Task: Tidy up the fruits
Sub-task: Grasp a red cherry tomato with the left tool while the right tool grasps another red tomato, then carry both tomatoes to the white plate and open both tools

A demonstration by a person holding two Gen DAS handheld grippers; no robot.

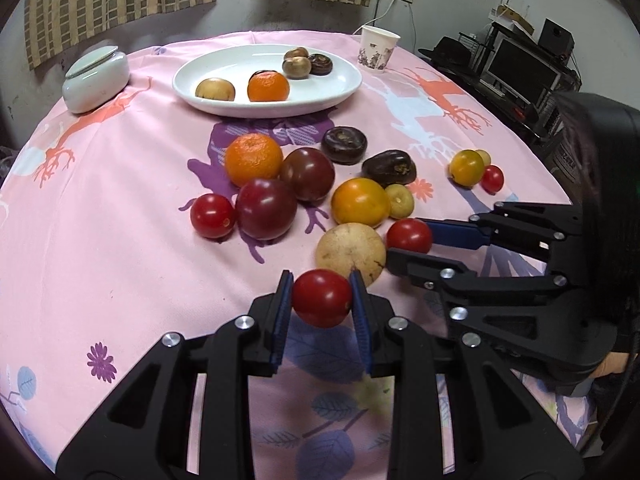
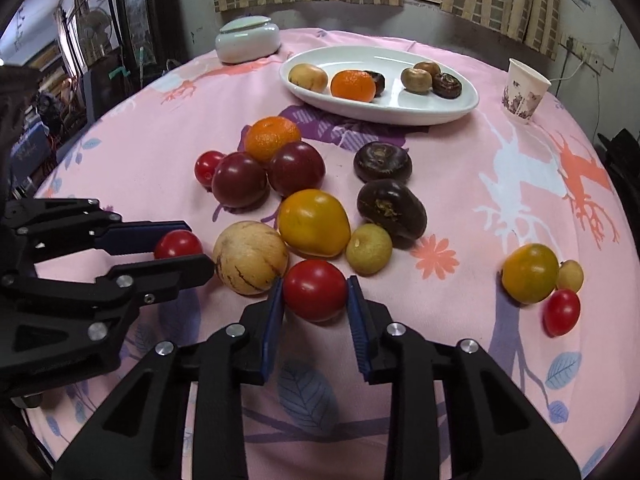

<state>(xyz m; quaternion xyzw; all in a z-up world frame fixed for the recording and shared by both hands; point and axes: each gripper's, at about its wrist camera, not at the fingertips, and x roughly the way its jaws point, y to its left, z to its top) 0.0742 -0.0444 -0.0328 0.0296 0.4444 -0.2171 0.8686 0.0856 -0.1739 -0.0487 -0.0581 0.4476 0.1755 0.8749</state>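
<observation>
My left tongs (image 1: 322, 298) are clamped on a small, glossy red cherry tomato (image 1: 322, 298), its smooth skin squeezed between the ribbed blue pads. My right tongs (image 2: 315, 291) pinch a second round red cherry tomato (image 2: 315, 291) the same way, resting on the pink printed cotton tablecloth (image 2: 460, 216). Just beyond the left tongs lies a pale, speckled, round fruit (image 1: 351, 254), touching the right-hand pad. Further ahead sit a waxy yellow tomato (image 1: 361, 202), two dark maroon tomatoes, a dimpled orange mandarin (image 1: 253, 159) and two wrinkled, dark brown flattened fruits. Past those stands the oval white ceramic dish (image 1: 344, 80) with a mandarin and several brownish fruits in it. Far right of it is a paper cup (image 1: 378, 50) with a purplish print; I cannot read any writing on it.
</observation>
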